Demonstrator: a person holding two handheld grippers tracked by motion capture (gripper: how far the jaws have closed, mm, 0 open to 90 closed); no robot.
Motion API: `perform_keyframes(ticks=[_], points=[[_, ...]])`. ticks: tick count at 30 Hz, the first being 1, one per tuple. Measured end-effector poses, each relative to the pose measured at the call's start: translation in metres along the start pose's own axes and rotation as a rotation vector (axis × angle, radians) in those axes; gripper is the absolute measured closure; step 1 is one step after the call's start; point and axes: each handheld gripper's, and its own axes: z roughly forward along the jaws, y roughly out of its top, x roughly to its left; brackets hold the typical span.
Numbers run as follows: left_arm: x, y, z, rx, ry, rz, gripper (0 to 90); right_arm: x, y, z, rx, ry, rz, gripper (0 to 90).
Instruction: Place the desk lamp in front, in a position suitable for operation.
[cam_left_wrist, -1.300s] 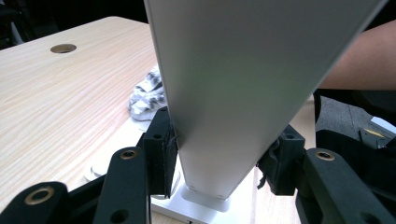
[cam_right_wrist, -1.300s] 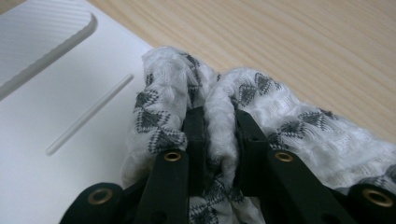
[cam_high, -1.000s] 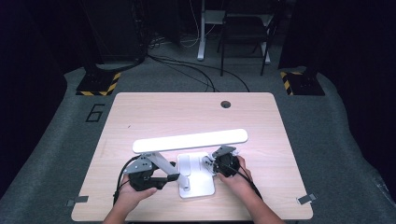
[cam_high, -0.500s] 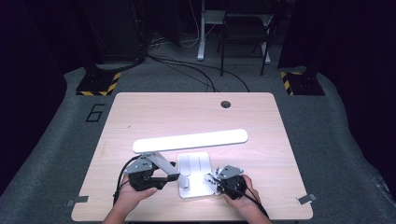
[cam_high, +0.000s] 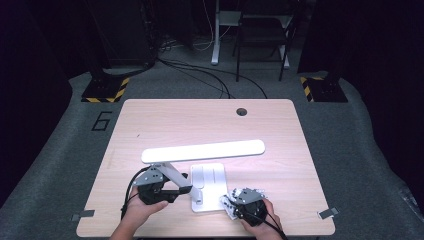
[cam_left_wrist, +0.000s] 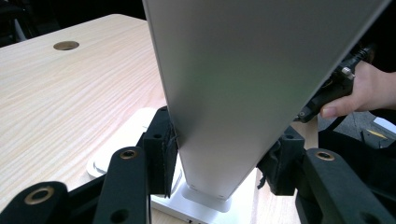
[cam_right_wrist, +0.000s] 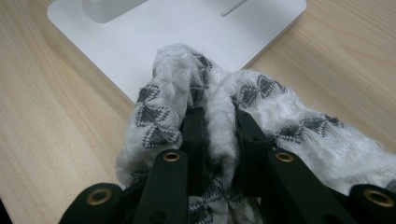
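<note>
1. Pale wood grain covers the table (cam_high: 150, 120), which stands on grey carpet in a dark room. A white desk lamp (cam_high: 202, 151) sits toward the person's edge of it, its flat base (cam_high: 210, 177) lying on the wood and its long light bar stretched out level above.

2. At the base's near right corner lies a white cloth with a grey zigzag pattern (cam_right_wrist: 219, 107). It touches the corner's edge and spills onto the wood beside it, which looks like wiping work on the base.

3. The right tongs (cam_right_wrist: 219, 133) are closed on that cloth, a fold of it pinched between the pads. Bunching it this way leaves a soft wad out front to rub with (the hard jaws stay clear of the plastic).

4. The left tongs (cam_left_wrist: 219, 161) clamp the lamp's flat silver arm (cam_left_wrist: 243, 93) from both sides, just above where it meets the base. That grip probably steadies the lamp, so the wiping cannot shove or tip it.

5. Farther out, a round cable hole (cam_high: 242, 111) marks the table's far side, and a painted "6" (cam_high: 101, 121) shows on the carpet to the left. Black-and-yellow striped feet and loose cables lie beyond.
</note>
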Motion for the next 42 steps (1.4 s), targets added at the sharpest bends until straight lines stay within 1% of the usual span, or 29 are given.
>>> perform_keyframes(ticks=[1, 2, 3, 6, 7, 8, 10, 12, 13, 14, 15, 16, 17, 18, 19, 20, 22, 24, 26, 27, 28, 30, 31, 34, 36, 37, 38, 39, 42], points=[[-0.001, 0.0, 0.0, 0.0, 0.005, -0.002, 53.4, 0.001, -0.001, -0.001, -0.004, -0.004, -0.005, 76.0], [-0.001, 0.0, 0.0, -0.007, 0.015, -0.004, 53.4, 0.003, -0.001, -0.002, -0.004, -0.005, 0.02, 75.6], [-0.002, 0.0, 0.001, -0.01, 0.016, -0.006, 53.4, 0.003, -0.001, -0.003, -0.01, -0.014, 0.008, 75.2], [-0.002, -0.001, 0.001, -0.014, 0.018, -0.01, 53.5, 0.006, 0.0, -0.002, -0.004, -0.029, 0.015, 74.6], [-0.001, 0.0, 0.001, -0.011, 0.023, -0.007, 53.5, 0.006, 0.0, -0.001, -0.004, -0.025, 0.021, 74.7], [-0.002, 0.0, 0.001, -0.012, 0.026, -0.013, 53.5, 0.004, 0.001, 0.001, -0.017, -0.034, 0.01, 74.7], [-0.002, 0.0, 0.002, -0.013, 0.037, -0.02, 53.5, 0.004, 0.002, 0.002, -0.014, -0.039, 0.051, 74.7], [-0.002, 0.0, 0.002, -0.013, 0.041, -0.027, 53.6, 0.002, 0.003, 0.004, -0.018, -0.044, 0.047, 74.7], [0.0, 0.001, 0.002, -0.007, 0.042, -0.027, 53.6, -0.002, 0.007, 0.008, -0.02, -0.047, 0.06, 74.7], [0.001, 0.001, 0.003, -0.016, 0.054, -0.029, 53.6, -0.004, 0.008, 0.009, -0.023, -0.044, 0.056, 74.6], [0.002, 0.001, 0.003, -0.017, 0.055, -0.029, 53.6, -0.009, 0.01, 0.01, -0.02, -0.042, 0.044, 74.4], [0.002, 0.001, 0.003, -0.017, 0.055, -0.029, 53.6, -0.011, 0.011, 0.012, -0.023, -0.043, 0.052, 74.2], [0.004, 0.001, 0.003, -0.014, 0.055, -0.033, 53.6, -0.012, 0.012, 0.015, -0.029, -0.041, 0.08, 74.0], [0.004, 0.001, 0.003, -0.014, 0.055, -0.033, 53.6, -0.015, 0.014, 0.016, -0.029, -0.039, 0.073, 73.8], [0.005, 0.001, 0.003, -0.015, 0.062, -0.031, 53.6, -0.016, 0.015, 0.017, -0.03, -0.04, 0.08, 73.6], [0.005, 0.001, 0.002, -0.009, 0.055, -0.03, 53.6, -0.018, 0.015, 0.017, -0.031, -0.04, 0.069, 73.3], [0.005, 0.001, 0.002, -0.015, 0.063, -0.031, 53.6, -0.017, 0.016, 0.016, -0.036, -0.037, 0.079, 73.1], [0.005, 0.0, 0.002, -0.015, 0.065, -0.03, 53.7, -0.018, 0.014, 0.01, -0.052, -0.034, 0.077, 72.9], [0.004, 0.0, 0.002, -0.015, 0.065, -0.031, 53.7, -0.019, 0.014, 0.007, -0.05, -0.028, 0.069, 72.9], [0.004, 0.001, 0.002, -0.015, 0.067, -0.031, 53.7, -0.017, 0.012, 0.004, -0.051, -0.023, 0.077, 72.9], [0.004, 0.001, 0.003, -0.015, 0.066, -0.034, 53.7, -0.015, 0.009, -0.001, -0.058, -0.013, 0.057, 72.9], [0.004, 0.001, 0.003, -0.016, 0.065, -0.035, 53.7, -0.013, 0.008, -0.002, -0.052, -0.007, 0.059, 72.9], [0.004, 0.001, 0.003, -0.014, 0.068, -0.034, 53.7, -0.009, 0.007, -0.006, -0.055, -0.006, 0.04, 72.9], [0.005, 0.0, 0.003, -0.019, 0.06, -0.03, 53.6, -0.001, 0.007, -0.006, -0.064, 0.002, 0.021, 72.9], [0.005, 0.0, 0.002, -0.02, 0.057, -0.031, 53.6, 0.002, 0.007, -0.005, -0.055, 0.003, 0.01, 72.8], [0.005, 0.0, 0.002, -0.021, 0.056, -0.032, 53.6, 0.008, 0.007, -0.002, -0.034, -0.01, -0.027, 72.9], [0.005, 0.0, 0.002, -0.022, 0.058, -0.034, 53.6, 0.009, 0.008, -0.001, -0.031, -0.014, -0.034, 72.9], [0.005, 0.0, 0.002, -0.02, 0.058, -0.033, 53.6, 0.011, 0.009, 0.0, -0.04, -0.019, -0.019, 72.9], [0.005, -0.001, 0.002, -0.021, 0.057, -0.031, 53.6, 0.013, 0.01, -0.003, -0.037, 0.014, -0.018, 73.5]])
